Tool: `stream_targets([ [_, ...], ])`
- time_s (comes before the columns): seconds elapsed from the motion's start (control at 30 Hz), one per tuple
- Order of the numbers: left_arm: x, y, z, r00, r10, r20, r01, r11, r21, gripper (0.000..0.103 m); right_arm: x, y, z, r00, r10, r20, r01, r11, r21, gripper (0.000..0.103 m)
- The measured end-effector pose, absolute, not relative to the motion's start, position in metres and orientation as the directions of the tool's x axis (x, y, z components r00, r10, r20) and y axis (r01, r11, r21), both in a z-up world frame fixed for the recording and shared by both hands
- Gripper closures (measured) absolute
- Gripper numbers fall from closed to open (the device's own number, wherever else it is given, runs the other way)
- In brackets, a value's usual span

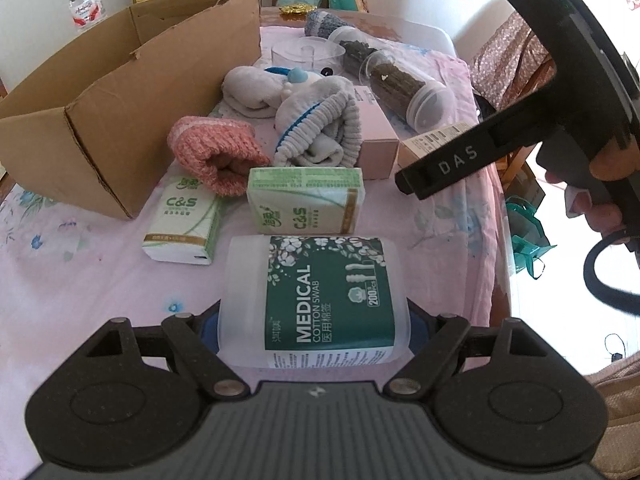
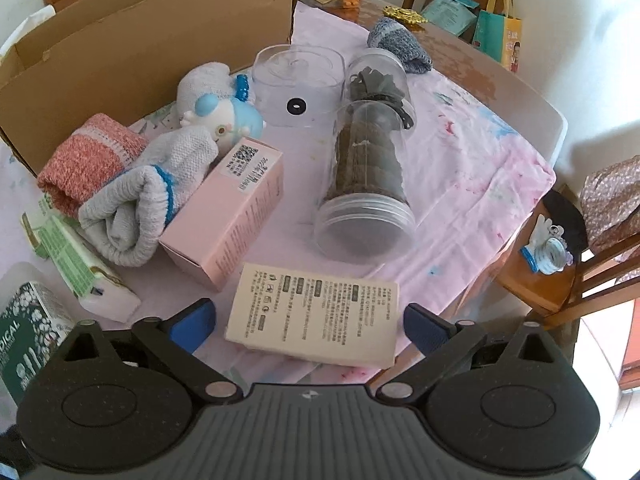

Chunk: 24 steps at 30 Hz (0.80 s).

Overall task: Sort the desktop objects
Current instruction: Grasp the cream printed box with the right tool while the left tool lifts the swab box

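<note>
A white tub of medical cotton swabs [image 1: 316, 296] with a green label lies on the pink tablecloth, and my left gripper [image 1: 313, 320] is shut on it, blue pads pressed against both sides. Its edge also shows in the right wrist view as the green-labelled tub [image 2: 24, 332]. My right gripper [image 2: 312, 326] is open around a flat beige printed box [image 2: 316, 312], with a gap on each side of the box. Its black finger [image 1: 440, 168] hangs at the right of the left wrist view, where a hand [image 1: 600, 204] holds its handle.
An open cardboard box [image 1: 120, 120] stands at the left. Ahead lie two tissue packs [image 1: 306, 200], a pink sock [image 1: 216, 152], a grey sock [image 1: 320, 128], a pink carton [image 2: 228, 216], a plush doll [image 2: 224, 116], clear tubes [image 2: 368, 168]. A wooden chair [image 2: 560, 272] stands beyond the table's right edge.
</note>
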<state>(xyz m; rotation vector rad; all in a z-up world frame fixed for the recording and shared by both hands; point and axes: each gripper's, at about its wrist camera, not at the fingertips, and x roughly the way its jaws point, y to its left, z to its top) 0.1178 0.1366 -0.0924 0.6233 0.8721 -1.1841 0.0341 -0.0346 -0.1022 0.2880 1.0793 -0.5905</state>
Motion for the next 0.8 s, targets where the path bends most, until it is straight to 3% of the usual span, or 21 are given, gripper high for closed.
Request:
stream_targets([
  [0.13,0.12,0.138,-0.092,0.129,-0.527,-0.84,0.957,0.288,-0.034,0.02,0.03,-0.037,-0.1,0.344,-0.307,-0.887,0.578,0.814,-0.058,0.017],
  [0.8,0.12,0.143,-0.058,0.167,-0.584,-0.794,0.948,0.318,-0.035,0.02,0.021,-0.027,-0.048,0.418,-0.321,-0.85,0.52,0.852,-0.066,0.017],
])
